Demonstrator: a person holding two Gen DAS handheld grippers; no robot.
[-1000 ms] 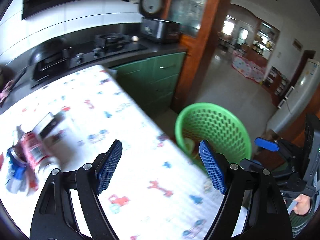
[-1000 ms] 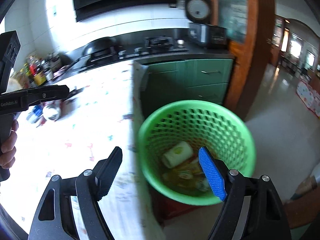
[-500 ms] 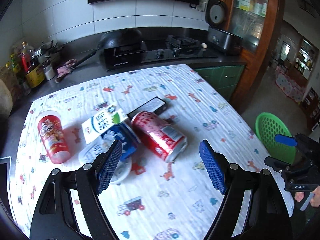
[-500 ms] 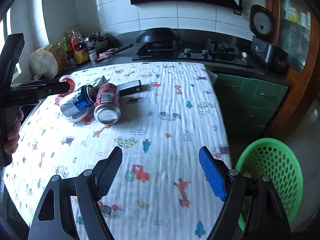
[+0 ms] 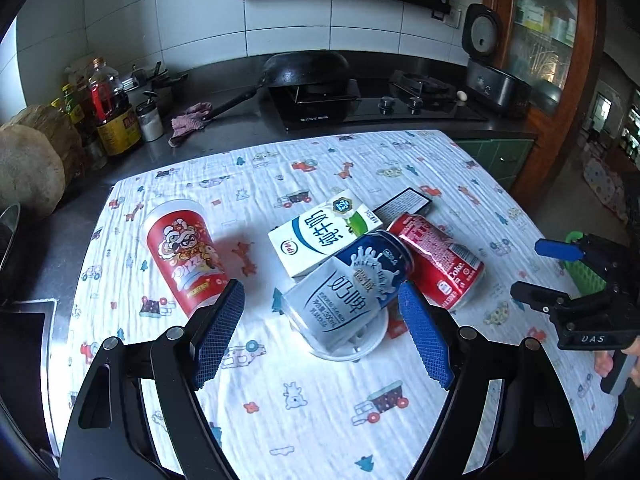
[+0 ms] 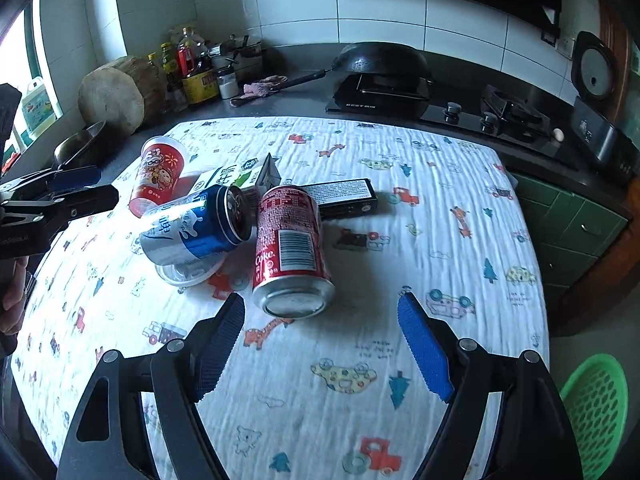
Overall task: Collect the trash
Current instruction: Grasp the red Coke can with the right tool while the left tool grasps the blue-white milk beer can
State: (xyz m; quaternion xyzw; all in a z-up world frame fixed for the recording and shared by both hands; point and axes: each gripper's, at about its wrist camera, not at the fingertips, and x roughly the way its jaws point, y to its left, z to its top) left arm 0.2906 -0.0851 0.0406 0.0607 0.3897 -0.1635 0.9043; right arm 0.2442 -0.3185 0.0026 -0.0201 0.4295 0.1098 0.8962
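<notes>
Trash lies on the table (image 6: 460, 208): two cans, one red cup (image 5: 182, 254), one milk carton (image 5: 324, 236), one black box (image 6: 344, 196). Left gripper (image 5: 320, 334) and right gripper (image 6: 320, 346) both gape wide, holding nothing.

White-tiled wall (image 5: 288, 8), dark counter (image 5: 224, 132) with stove (image 5: 400, 100), green cabinets (image 6: 572, 232)

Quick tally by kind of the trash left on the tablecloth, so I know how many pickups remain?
Cans: 2, the red Coke can and the blue-and-white milk can.
Cups: 1, the red paper cup.
Cartons: 1, the milk carton.
Boxes: 1, the flat black box.
Lids: 1, the clear plastic lid under the milk can.
Total: 6.
</notes>
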